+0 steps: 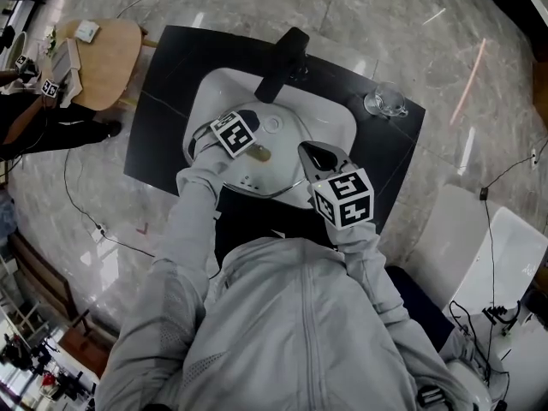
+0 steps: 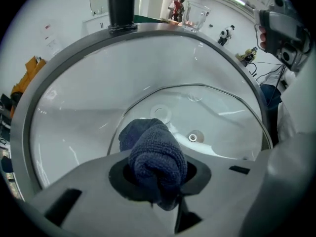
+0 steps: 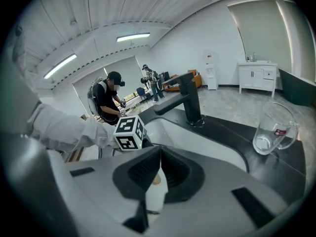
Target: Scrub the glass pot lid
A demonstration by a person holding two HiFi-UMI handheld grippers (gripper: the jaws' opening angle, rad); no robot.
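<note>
Cloth on lid
Left gripper [image 2: 157, 176] clamps a blue cloth [image 2: 153, 147] over the glass lid [image 2: 217, 117]; right gripper [image 3: 159, 157] has its jaws together, beyond them a glass [image 3: 273, 130], red label unreadable.

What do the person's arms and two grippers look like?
Both arms wear light grey jacket sleeves. The left gripper and the right gripper each have a pale grey body, dark tongs and a white cube with black square markers.
</note>
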